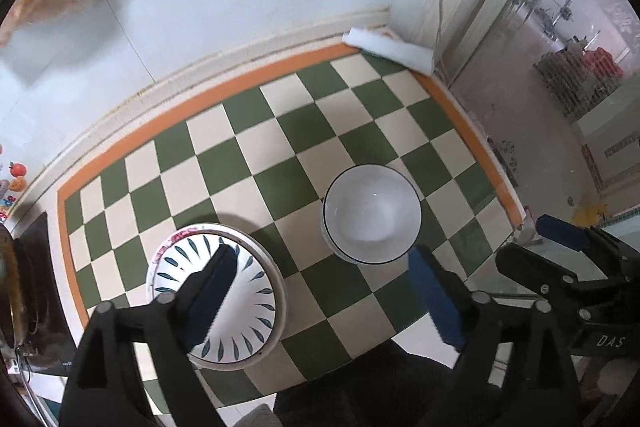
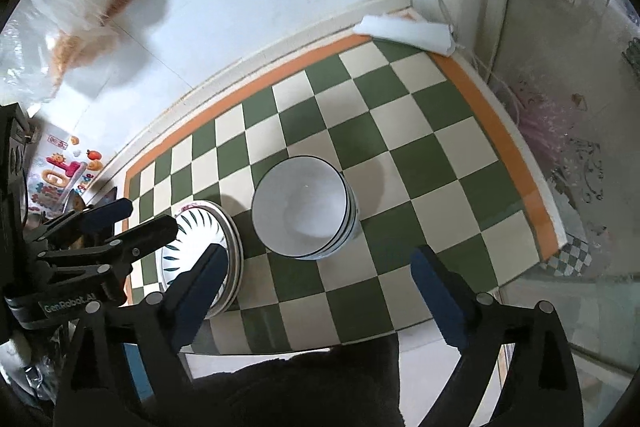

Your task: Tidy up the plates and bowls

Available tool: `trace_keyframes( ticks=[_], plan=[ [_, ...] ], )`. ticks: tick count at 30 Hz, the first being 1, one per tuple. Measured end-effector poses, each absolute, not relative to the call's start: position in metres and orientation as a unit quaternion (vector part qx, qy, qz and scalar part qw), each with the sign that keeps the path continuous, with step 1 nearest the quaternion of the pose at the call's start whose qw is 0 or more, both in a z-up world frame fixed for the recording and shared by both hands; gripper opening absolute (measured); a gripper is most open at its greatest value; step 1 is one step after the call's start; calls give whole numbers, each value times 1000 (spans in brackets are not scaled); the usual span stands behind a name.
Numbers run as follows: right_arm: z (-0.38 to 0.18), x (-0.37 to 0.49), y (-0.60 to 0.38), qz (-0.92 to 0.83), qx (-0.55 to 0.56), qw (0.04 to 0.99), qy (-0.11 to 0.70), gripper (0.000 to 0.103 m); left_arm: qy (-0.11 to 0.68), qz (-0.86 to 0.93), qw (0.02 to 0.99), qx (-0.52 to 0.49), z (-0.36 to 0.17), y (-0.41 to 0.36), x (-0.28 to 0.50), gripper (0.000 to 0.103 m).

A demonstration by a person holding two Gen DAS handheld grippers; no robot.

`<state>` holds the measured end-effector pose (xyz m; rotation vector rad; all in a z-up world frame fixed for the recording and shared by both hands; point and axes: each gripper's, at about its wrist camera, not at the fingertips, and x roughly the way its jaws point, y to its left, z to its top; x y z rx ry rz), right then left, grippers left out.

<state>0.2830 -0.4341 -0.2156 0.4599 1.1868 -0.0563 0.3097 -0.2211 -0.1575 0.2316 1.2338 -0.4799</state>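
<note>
Left gripper [image 1: 320, 291], right gripper [image 2: 316, 291]: jaws wide apart, empty, above stacked leaf-patterned plates [image 1: 224, 291] beside stacked black-rimmed white bowls [image 1: 372, 213].

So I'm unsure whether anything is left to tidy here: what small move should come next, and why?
Probably pull both grippers back. The bowls already sit nested in one stack and the plates in another beside it on the checkered mat. The left gripper and right gripper both hang open, holding nothing.

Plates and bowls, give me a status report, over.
Left gripper open, right gripper open, both empty. Bowls stacked beside plate stack on checkered mat. Nothing in the way.
</note>
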Motion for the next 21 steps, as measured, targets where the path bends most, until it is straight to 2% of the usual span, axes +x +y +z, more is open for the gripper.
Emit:
trace_keyframes(
  ticks=[10,21],
  plan=[
    [-160,257,-419,-49,187,834,517,99,547,-239,798,85,-118,-204,287,96],
    [-150,256,-407,-42,179,835,519,100,562,-228,792,70,-115,-185,280,96]
  ],
)
